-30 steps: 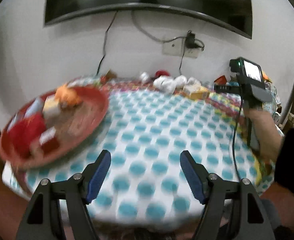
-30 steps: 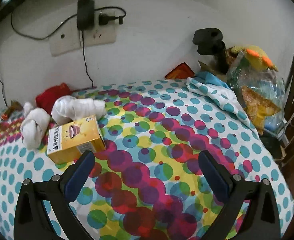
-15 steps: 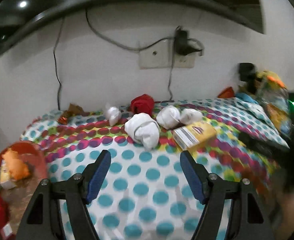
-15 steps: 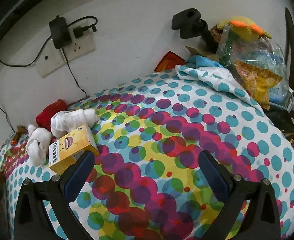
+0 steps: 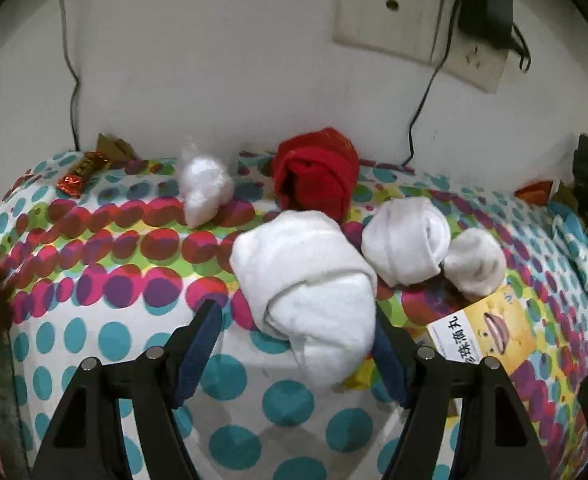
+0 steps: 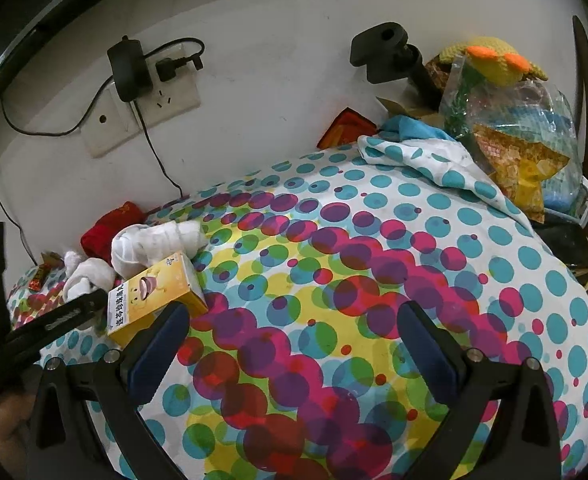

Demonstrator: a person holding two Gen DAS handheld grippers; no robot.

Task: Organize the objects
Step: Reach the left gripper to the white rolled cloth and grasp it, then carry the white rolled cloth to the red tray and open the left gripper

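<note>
Left claw sits at the nearest white rolled sock bundle on the polka-dot tablecloth of the bench, its jaws having just been closing; the bundle lies between the blue pads, right pad against it and left pad apart, so no grip yet. Right claw hangs wide open and empty over bare cloth, just right of the yellow medicine box. Behind the bundle lie a red rolled sock, two more white bundles and a small white wad.
</note>
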